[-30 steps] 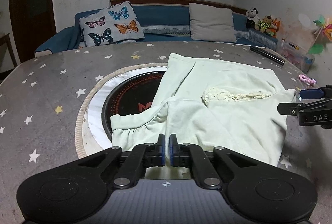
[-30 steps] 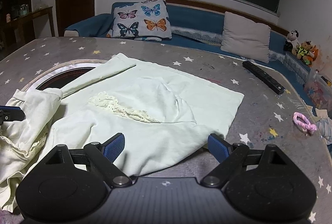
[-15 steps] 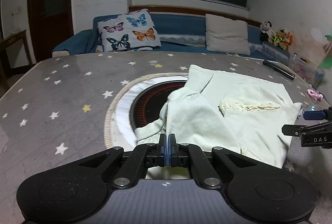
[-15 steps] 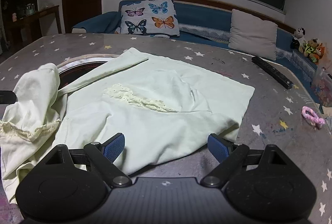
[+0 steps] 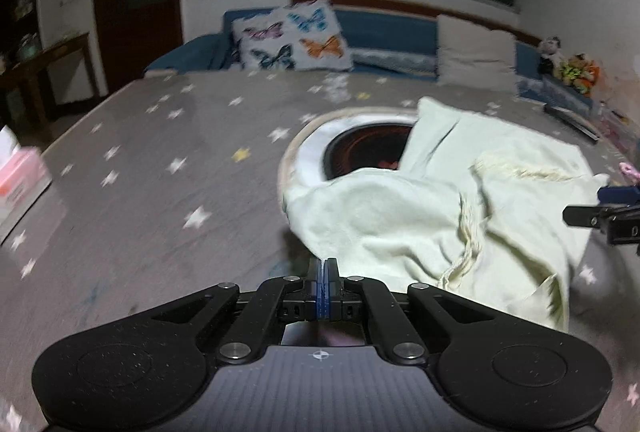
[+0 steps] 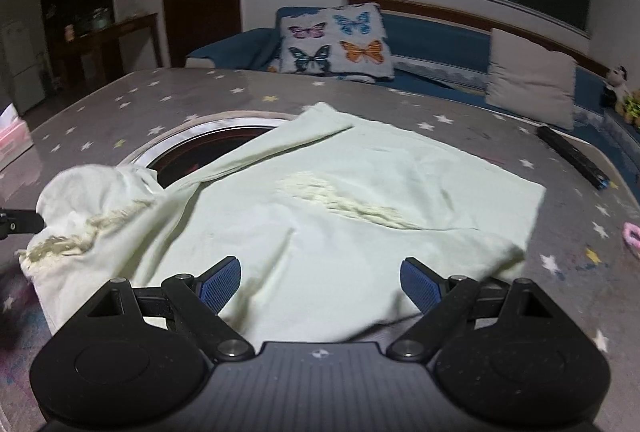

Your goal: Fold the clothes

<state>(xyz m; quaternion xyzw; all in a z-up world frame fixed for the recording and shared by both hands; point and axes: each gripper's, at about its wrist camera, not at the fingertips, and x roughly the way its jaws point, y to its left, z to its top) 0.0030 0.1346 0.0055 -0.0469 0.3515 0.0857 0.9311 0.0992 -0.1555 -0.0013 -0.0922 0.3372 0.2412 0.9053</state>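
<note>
A pale green long-sleeved garment point(image 6: 360, 200) lies spread on the grey star-patterned table point(image 6: 560, 272), with a lace collar point(image 6: 352, 204) near its middle. My left gripper point(image 5: 326, 266) is shut on the garment's left sleeve point(image 5: 380, 216), which is lifted and bunched over the body. In the right wrist view that sleeve point(image 6: 92, 208) hangs from the left gripper point(image 6: 16, 222) at the picture's left edge. My right gripper point(image 6: 320, 280) stands wide open just above the garment's near hem, with nothing pressed between its blue pads. It also shows at the right edge of the left wrist view point(image 5: 600, 216).
A round dark hotplate point(image 5: 360, 148) is set into the table, partly under the garment. A black remote point(image 6: 572, 156) and a pink hair tie point(image 6: 632, 236) lie at the right. A pink tissue box point(image 5: 20, 184) sits at the left edge. A blue sofa with a butterfly pillow point(image 6: 336, 44) stands behind.
The left gripper has carried the sleeve up and across, so it now lies bunched over the body. The left view has swung left. The right gripper has edged over the near hem, still open.
</note>
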